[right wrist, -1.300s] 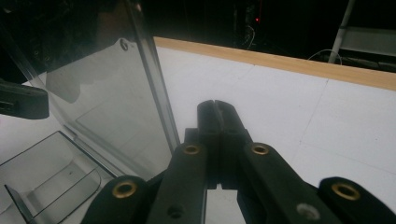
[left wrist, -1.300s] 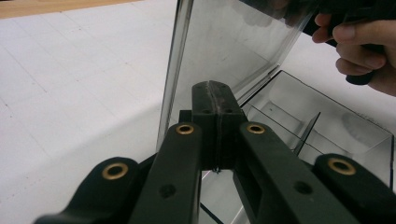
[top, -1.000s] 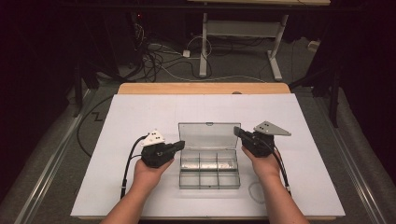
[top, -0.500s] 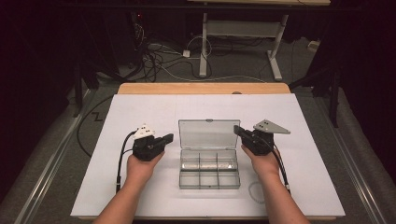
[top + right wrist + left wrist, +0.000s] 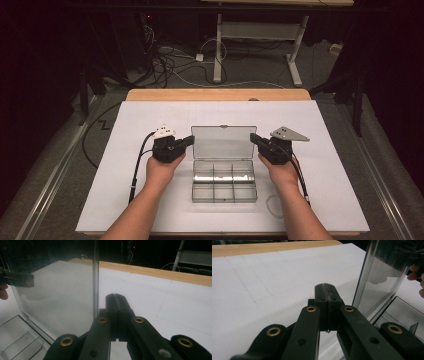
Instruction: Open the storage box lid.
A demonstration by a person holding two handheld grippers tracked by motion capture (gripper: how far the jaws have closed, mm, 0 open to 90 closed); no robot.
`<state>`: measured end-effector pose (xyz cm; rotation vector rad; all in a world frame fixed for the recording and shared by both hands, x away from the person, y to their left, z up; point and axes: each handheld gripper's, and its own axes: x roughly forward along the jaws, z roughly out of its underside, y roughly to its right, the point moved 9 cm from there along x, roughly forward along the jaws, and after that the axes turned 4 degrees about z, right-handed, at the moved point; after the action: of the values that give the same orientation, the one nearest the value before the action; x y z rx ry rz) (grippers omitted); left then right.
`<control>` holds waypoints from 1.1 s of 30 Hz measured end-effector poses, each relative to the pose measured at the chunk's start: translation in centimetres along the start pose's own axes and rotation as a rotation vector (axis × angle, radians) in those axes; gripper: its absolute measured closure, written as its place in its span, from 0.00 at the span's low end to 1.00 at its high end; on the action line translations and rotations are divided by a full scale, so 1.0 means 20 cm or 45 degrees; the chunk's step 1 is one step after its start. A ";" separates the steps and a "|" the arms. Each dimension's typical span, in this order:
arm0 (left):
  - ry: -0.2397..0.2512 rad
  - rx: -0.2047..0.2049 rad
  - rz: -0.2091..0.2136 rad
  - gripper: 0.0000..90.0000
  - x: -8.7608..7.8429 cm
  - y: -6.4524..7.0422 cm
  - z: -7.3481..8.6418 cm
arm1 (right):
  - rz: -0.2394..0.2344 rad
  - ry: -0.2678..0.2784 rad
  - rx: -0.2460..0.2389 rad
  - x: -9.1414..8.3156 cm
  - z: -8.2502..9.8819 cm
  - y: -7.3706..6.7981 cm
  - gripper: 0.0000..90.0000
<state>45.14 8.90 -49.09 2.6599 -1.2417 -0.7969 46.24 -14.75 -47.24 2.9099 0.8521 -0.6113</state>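
- Clear plastic compartment box sits on the white table sheet, near its front middle; six compartments in two rows of three.
- Lid stands raised at the far edge of the box, roughly upright.
- Left gripper: jaws together, nothing between them; tip just beside the lid's left edge. Contact cannot be told.
- Right gripper: jaws together, empty; tip just beside the lid's right edge, in the right gripper view slightly apart from it.
- Grey three-cornered plate tops the right gripper.
- A wooden table edge borders the sheet at the far side.
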 end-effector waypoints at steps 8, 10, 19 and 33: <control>-0.002 0.002 0.011 0.98 0.01 0.00 -0.01 | 0.018 -0.016 0.006 0.02 0.01 0.02 1.00; -0.004 0.000 0.010 0.98 0.02 0.00 0.00 | 0.021 -0.023 0.006 0.03 0.01 0.03 1.00; -0.020 -0.023 -0.005 0.98 0.03 -0.04 0.01 | 0.036 -0.062 0.009 0.05 0.04 0.05 1.00; -0.083 -0.074 -0.025 0.98 0.10 -0.10 0.07 | 0.048 -0.138 0.035 0.11 0.11 0.09 1.00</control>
<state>46.76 8.92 -51.73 2.6240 -1.1887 -0.9147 48.19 -15.52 -50.18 2.8784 0.7804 -0.7756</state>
